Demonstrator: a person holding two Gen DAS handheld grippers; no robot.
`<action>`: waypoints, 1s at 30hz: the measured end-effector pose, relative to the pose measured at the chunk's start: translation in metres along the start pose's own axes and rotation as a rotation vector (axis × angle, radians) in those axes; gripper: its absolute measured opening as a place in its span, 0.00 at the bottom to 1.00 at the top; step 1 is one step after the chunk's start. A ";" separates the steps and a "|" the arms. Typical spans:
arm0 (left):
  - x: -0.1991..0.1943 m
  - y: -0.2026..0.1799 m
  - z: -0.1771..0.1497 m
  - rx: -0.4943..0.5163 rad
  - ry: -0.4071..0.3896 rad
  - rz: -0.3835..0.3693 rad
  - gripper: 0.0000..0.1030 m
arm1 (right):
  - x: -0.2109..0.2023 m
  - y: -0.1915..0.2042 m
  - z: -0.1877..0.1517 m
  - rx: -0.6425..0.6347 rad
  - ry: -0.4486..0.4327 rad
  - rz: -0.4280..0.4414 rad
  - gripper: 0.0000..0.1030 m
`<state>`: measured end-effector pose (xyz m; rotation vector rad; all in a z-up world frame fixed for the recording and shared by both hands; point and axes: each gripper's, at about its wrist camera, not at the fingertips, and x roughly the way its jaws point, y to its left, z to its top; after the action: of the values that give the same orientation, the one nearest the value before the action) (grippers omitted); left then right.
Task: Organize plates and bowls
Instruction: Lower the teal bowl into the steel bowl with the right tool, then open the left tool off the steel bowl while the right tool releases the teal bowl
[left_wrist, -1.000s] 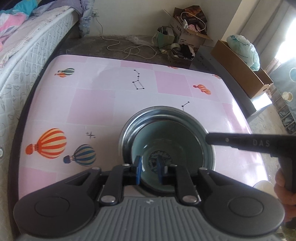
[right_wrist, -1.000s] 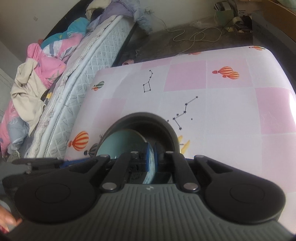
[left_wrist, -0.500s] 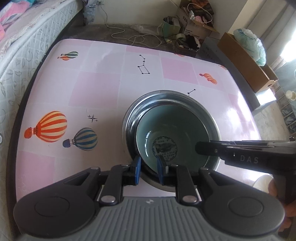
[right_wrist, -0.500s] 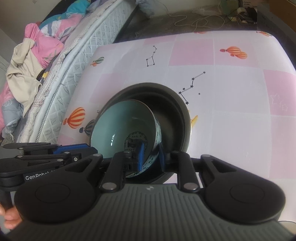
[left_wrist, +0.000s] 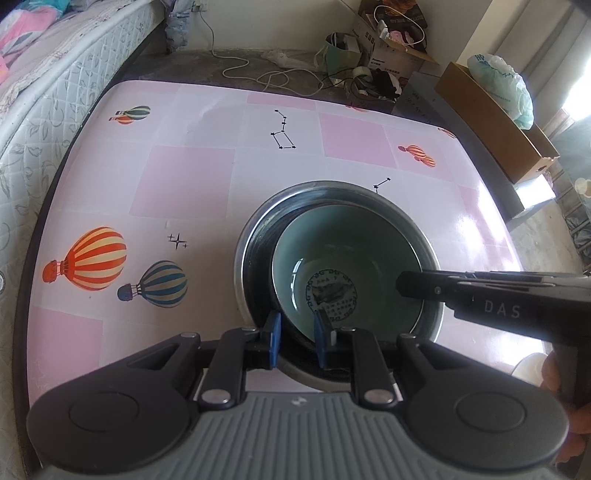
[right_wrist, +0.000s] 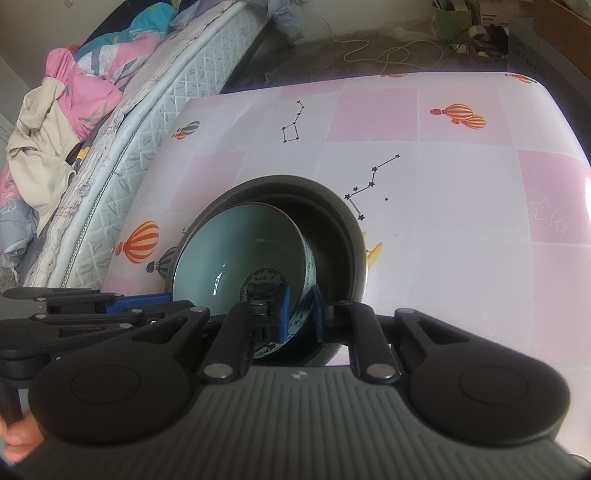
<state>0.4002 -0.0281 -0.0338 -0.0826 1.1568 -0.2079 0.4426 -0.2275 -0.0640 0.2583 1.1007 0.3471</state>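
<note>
Bowl and basin are nested right at the tips of both tongs, on a pink checked table printed with balloons and star figures. The bowl is teal with a dark round print in its bottom. It lies inside the metal basin, tilted, and its rim leans toward the basin's wall on the side of the left tongs.

Left tongs are narrow. One blue pad is outside the basin's near rim and the other inside it, so the rim is clamped between them. The bowl's edge lies so close to the inner pad that I cannot tell whether it is pinched too.

Right tongs come in across the left tongs' line, over the basin's opposite side. Their jaws are closing and already narrow. One pad is inside the bowl and one against its patterned outer wall, so they grip that wall.

Ahead of both tongs the table top is bare, apart from its prints. Beyond its far edge a white cable lies on the dark floor. A mattress runs along the table to the left of the left tongs, and a cardboard box stands well off to their right. Fingers of a hand wrap the handle of the right tongs.
</note>
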 end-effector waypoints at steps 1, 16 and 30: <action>0.000 -0.001 0.000 0.004 -0.002 0.003 0.18 | 0.000 0.000 0.000 0.000 -0.002 -0.001 0.11; 0.004 -0.010 0.002 0.038 -0.014 0.032 0.18 | 0.000 -0.007 0.003 0.015 -0.014 0.005 0.11; -0.010 0.002 -0.004 0.003 -0.048 -0.024 0.51 | -0.012 -0.018 0.006 0.105 -0.029 0.082 0.17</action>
<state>0.3933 -0.0238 -0.0266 -0.0983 1.1082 -0.2279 0.4459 -0.2495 -0.0579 0.4010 1.0826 0.3583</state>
